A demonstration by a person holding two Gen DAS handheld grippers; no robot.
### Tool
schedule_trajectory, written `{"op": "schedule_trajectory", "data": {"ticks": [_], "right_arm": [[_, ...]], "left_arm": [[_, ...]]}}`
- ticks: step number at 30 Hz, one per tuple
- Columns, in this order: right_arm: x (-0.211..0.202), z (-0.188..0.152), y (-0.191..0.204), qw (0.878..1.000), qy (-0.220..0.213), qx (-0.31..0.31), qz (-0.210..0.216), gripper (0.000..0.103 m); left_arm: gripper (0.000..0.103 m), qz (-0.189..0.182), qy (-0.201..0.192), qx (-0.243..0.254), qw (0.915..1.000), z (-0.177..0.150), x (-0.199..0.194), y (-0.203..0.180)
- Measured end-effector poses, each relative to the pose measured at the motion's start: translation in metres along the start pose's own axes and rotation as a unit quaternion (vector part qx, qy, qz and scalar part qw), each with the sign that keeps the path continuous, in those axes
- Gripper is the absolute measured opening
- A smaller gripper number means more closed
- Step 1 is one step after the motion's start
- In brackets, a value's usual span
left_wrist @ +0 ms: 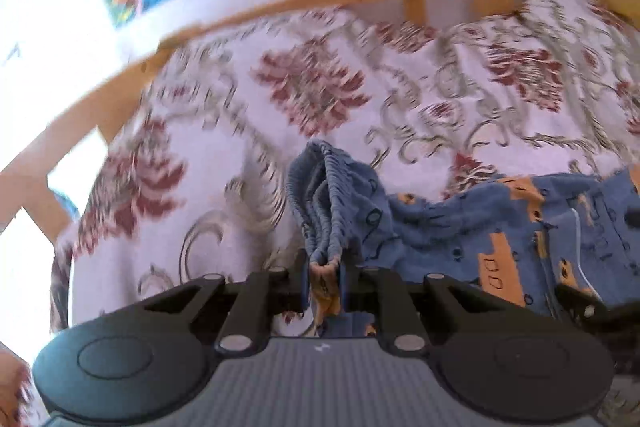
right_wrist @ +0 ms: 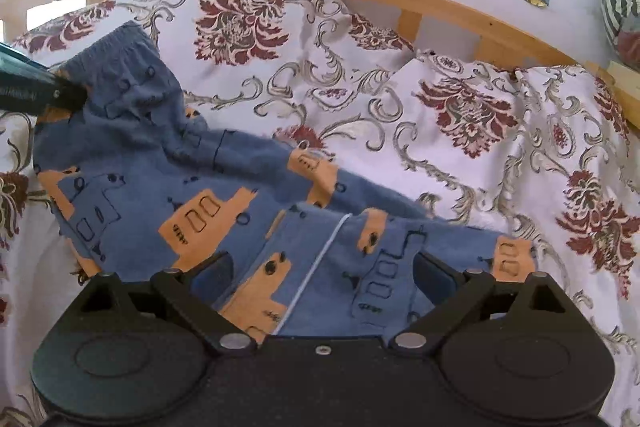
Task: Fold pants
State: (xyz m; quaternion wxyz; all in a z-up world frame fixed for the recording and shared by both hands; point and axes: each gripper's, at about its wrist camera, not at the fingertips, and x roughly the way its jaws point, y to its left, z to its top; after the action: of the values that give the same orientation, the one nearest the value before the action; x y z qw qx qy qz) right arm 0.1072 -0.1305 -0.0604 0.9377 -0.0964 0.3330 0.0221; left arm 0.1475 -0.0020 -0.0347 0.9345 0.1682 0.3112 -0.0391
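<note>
I judge the fold barely begun. The pants (right_wrist: 168,163) lie on the floral bedspread (right_wrist: 460,99), stretched along it below the wooden bed rail (right_wrist: 440,5), still rumpled, the legs lying one over the other, and no tidy crease shows. My left gripper (left_wrist: 325,269) has its fingers pressed together on the gathered waistband (left_wrist: 320,195), lifting that end off the bedspread. My right gripper (right_wrist: 324,279) stands spread wide over the leg end, its fingers either side of the cloth and pinching nothing. What is left, as I read it: clamp the leg end, pull the pants flat, then bring one end over to the other and smooth.
</note>
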Motion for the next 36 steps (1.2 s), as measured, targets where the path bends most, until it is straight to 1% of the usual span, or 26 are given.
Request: {"op": "schedule_trajectory", "data": {"ticks": [4,7,9,10,12,15,16,18,20,21,23,24,25,26,27,28,29,30,31,33,35,36], "right_arm": [[-0.008,0.010,-0.027,0.999,0.004,0.027,0.024,0.093],[-0.014,0.022,-0.060,0.995,0.007,0.079,0.062,0.093],[-0.016,0.031,-0.084,0.986,0.015,0.120,0.112,0.093],[-0.016,0.035,-0.096,0.980,0.020,0.140,0.139,0.093],[-0.016,0.042,-0.113,0.967,0.024,0.177,0.180,0.093],[-0.012,0.053,-0.128,0.944,0.037,0.218,0.245,0.093],[-0.010,0.055,-0.131,0.937,0.040,0.230,0.261,0.093],[-0.005,0.059,-0.134,0.926,0.052,0.246,0.280,0.093],[0.002,0.060,-0.133,0.919,0.068,0.260,0.289,0.090],[0.005,0.059,-0.133,0.918,0.077,0.261,0.288,0.085],[0.012,0.057,-0.129,0.921,0.095,0.258,0.277,0.070],[0.014,0.054,-0.128,0.920,0.097,0.260,0.277,0.066],[0.015,0.051,-0.129,0.916,0.098,0.267,0.282,0.055],[0.016,0.048,-0.131,0.911,0.099,0.277,0.289,0.041],[0.017,0.046,-0.132,0.906,0.098,0.285,0.295,0.037],[0.018,0.044,-0.134,0.905,0.096,0.288,0.297,0.034],[0.017,0.043,-0.135,0.906,0.094,0.286,0.298,0.028],[0.016,0.043,-0.135,0.907,0.089,0.283,0.299,0.025],[0.015,0.043,-0.137,0.906,0.086,0.283,0.303,0.017],[0.011,0.044,-0.140,0.905,0.079,0.283,0.306,0.016],[0.007,0.047,-0.144,0.907,0.070,0.278,0.307,0.013],[0.004,0.048,-0.146,0.909,0.066,0.275,0.307,0.013]], "left_arm": [[0.015,0.001,-0.054,0.066,0.9964,-0.001,-0.022,-0.028],[0.015,-0.017,-0.079,0.106,0.9911,-0.002,-0.034,-0.048],[0.015,-0.029,-0.092,0.135,0.9861,-0.004,-0.041,-0.064],[0.015,-0.035,-0.096,0.147,0.9838,-0.005,-0.043,-0.072],[0.015,-0.050,-0.100,0.169,0.9792,-0.006,-0.049,-0.090],[0.015,-0.069,-0.100,0.200,0.9721,-0.010,-0.054,-0.119],[0.015,-0.072,-0.100,0.207,0.9707,-0.011,-0.054,-0.127],[0.015,-0.080,-0.095,0.212,0.9693,-0.013,-0.054,-0.142],[0.015,-0.082,-0.093,0.214,0.9689,-0.015,-0.054,-0.153],[0.015,-0.081,-0.093,0.216,0.9686,-0.016,-0.053,-0.158],[0.015,-0.073,-0.095,0.218,0.9685,-0.017,-0.054,-0.166],[0.015,-0.073,-0.093,0.216,0.9691,-0.017,-0.053,-0.167],[0.015,-0.074,-0.090,0.214,0.9699,-0.017,-0.053,-0.169],[0.015,-0.073,-0.087,0.213,0.9705,-0.018,-0.053,-0.170],[0.015,-0.072,-0.085,0.213,0.9708,-0.018,-0.053,-0.171],[0.015,-0.070,-0.085,0.214,0.9708,-0.018,-0.053,-0.172],[0.015,-0.066,-0.087,0.215,0.9705,-0.018,-0.055,-0.174],[0.015,-0.063,-0.088,0.216,0.9703,-0.018,-0.056,-0.175],[0.015,-0.061,-0.088,0.217,0.9703,-0.017,-0.057,-0.176],[0.016,-0.055,-0.090,0.216,0.9707,-0.014,-0.060,-0.180],[0.015,-0.050,-0.092,0.212,0.9716,-0.010,-0.065,-0.185],[0.015,-0.048,-0.095,0.210,0.9720,-0.007,-0.068,-0.188]]}}
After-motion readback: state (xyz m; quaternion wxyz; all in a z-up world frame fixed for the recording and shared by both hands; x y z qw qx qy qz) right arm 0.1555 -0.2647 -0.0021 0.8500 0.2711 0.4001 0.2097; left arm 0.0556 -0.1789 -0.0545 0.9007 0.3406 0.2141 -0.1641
